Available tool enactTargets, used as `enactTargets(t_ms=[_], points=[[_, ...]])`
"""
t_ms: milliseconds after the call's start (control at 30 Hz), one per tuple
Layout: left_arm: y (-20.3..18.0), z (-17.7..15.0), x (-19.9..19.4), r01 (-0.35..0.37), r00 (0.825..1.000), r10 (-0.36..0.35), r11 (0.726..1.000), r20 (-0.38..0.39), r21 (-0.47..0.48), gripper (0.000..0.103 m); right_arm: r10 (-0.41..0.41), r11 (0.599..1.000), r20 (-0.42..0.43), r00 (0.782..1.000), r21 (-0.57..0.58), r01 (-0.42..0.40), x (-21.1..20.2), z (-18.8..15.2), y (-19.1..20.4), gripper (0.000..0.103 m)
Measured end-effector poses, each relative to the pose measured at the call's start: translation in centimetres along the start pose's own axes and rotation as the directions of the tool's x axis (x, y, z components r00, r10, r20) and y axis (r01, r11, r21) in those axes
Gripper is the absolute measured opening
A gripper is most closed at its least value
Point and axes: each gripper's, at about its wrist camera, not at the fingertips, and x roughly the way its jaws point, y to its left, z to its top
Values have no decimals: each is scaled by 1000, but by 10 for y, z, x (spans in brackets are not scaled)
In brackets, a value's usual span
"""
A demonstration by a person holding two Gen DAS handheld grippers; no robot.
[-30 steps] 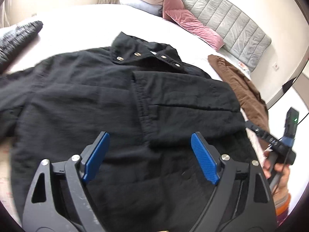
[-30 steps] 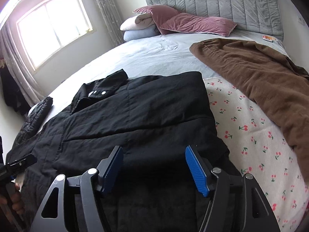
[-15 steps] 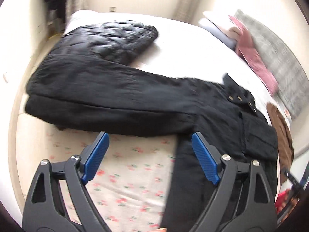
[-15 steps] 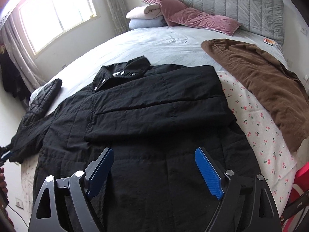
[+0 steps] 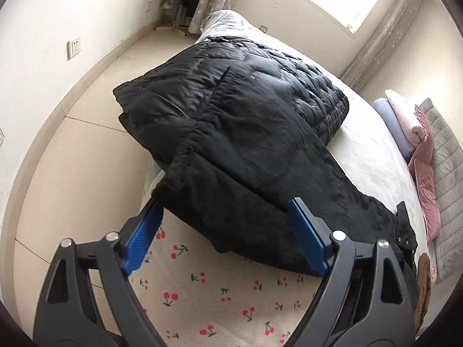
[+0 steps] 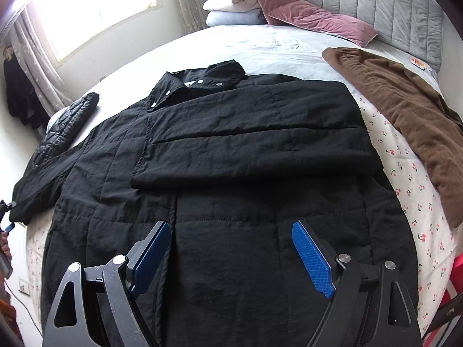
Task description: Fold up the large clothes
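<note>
Above black coat (image 6: 231, 150), both tools (image 6: 228, 256) (image 5: 222, 235) tilt down, jaws wide.

We see a wide bed (image 6: 289, 49) with a pale sheet and a cherry-print cover. On it lie a large black quilted coat (image 6: 231, 150), a brown corduroy garment (image 6: 405, 107) to its right, a shiny black puffer jacket (image 5: 231, 92) to its left, and pink velvet pillows (image 6: 318, 20) at the headboard.
</note>
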Motion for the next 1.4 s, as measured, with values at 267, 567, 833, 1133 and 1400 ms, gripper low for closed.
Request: enactTargets(t_ms=[267,567,833,1133,1400], points=[[-17,7,-41,55,979,-64,997,193,49,14,-3,1000,2,1000,-5,3,2,-1,1,87],[-145,6,-130,295,886,-369,915,279,274,11,21,1000,27,999,23,-21,-5,2,-8,87],[-297,-50,-158,475,803,-579,765,141,434,11,20,998,45,999,62,-23,-5,7,-26,87],[-419,-174,-137,568,778,-610,585,-147,579,13,49,991,53,997,121,-55,-5,11,-53,87],[-406,-192,-121,488,831,-528,543,-174,684,59,59,987,58,997,144,-66,-4,14,-66,87]])
